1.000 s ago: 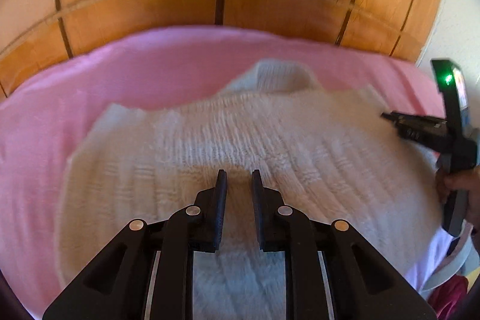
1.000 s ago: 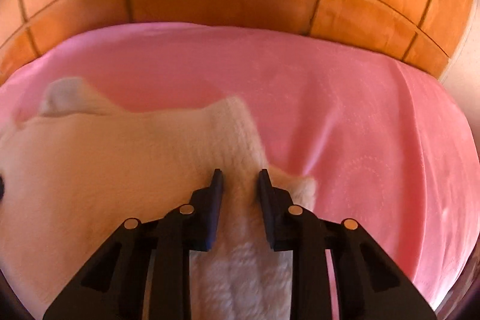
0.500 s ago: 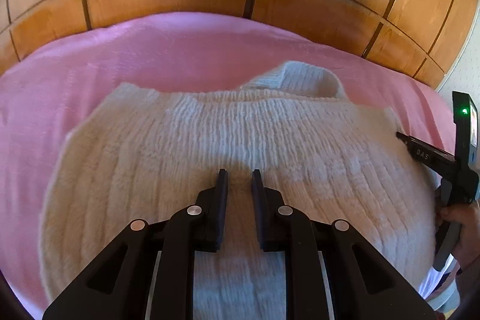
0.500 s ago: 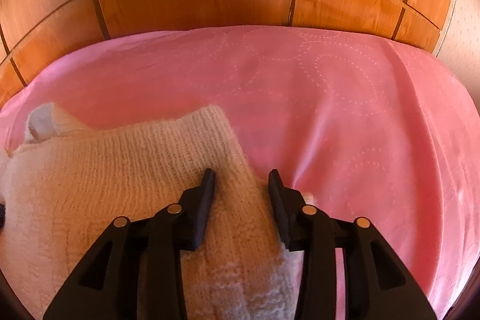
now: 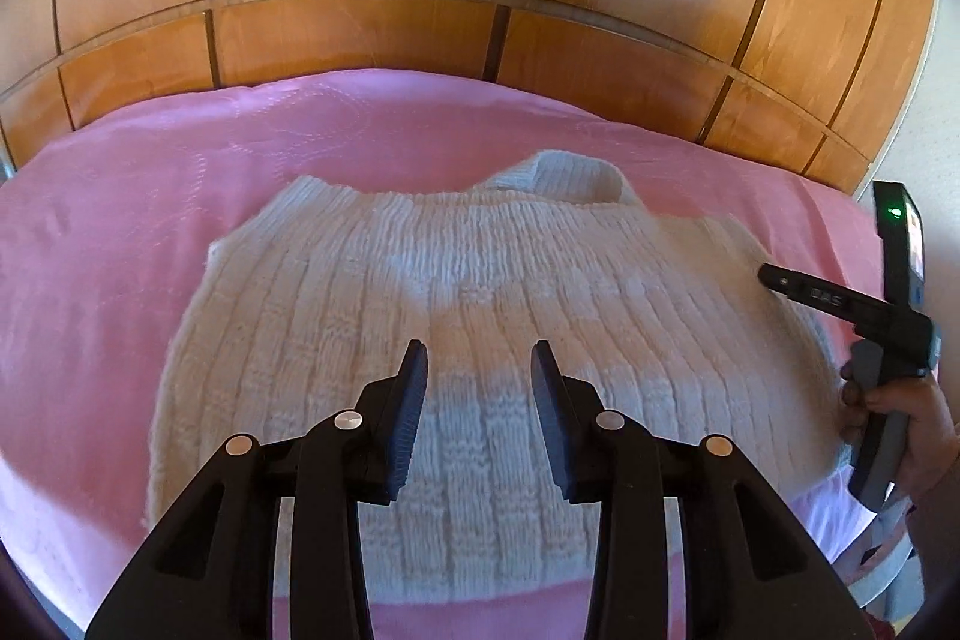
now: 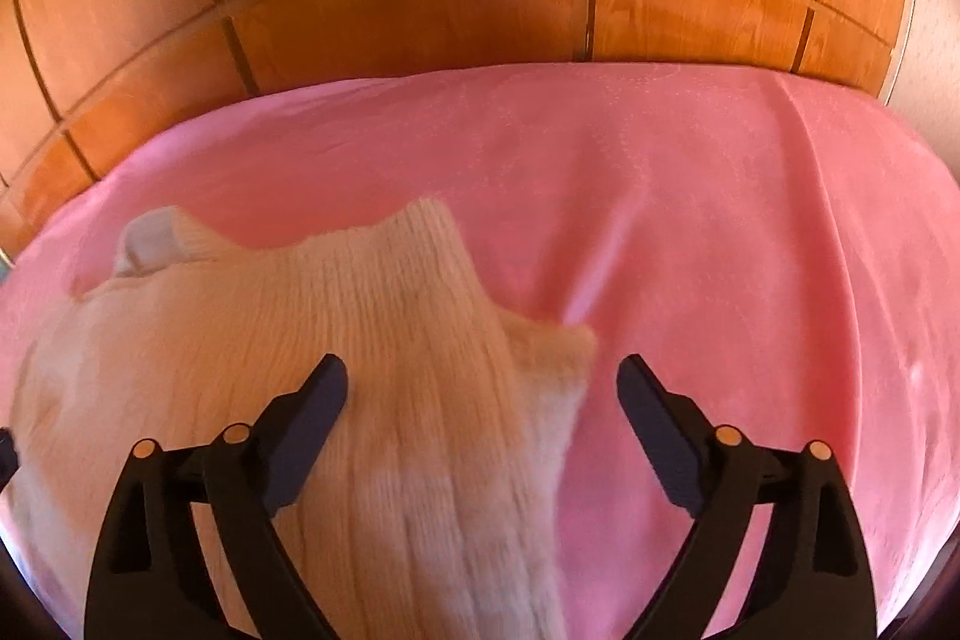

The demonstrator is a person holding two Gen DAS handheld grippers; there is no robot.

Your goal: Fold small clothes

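— Start at the tools. What are they doing?

— Both are letting go. The left gripper [image 5: 479,361] has its jaws opening, nothing pinched between them, over the near middle of the white knit sweater [image 5: 480,316]. The right gripper [image 6: 483,382] is opening too, its jaws spread wide over the sweater's right edge [image 6: 420,340], the pads clear of the knit.

— How does the garment lie from them?

— Flat, just ahead and below, long axis running left to right, collar [image 5: 558,175] at the far side. The right tool sits nearer the free side edge — I'd judge it better placed for the next fold.

— And around it?

— A pink bedspread [image 5: 120,232], smooth, with a wooden panelled headboard [image 5: 360,34] behind.
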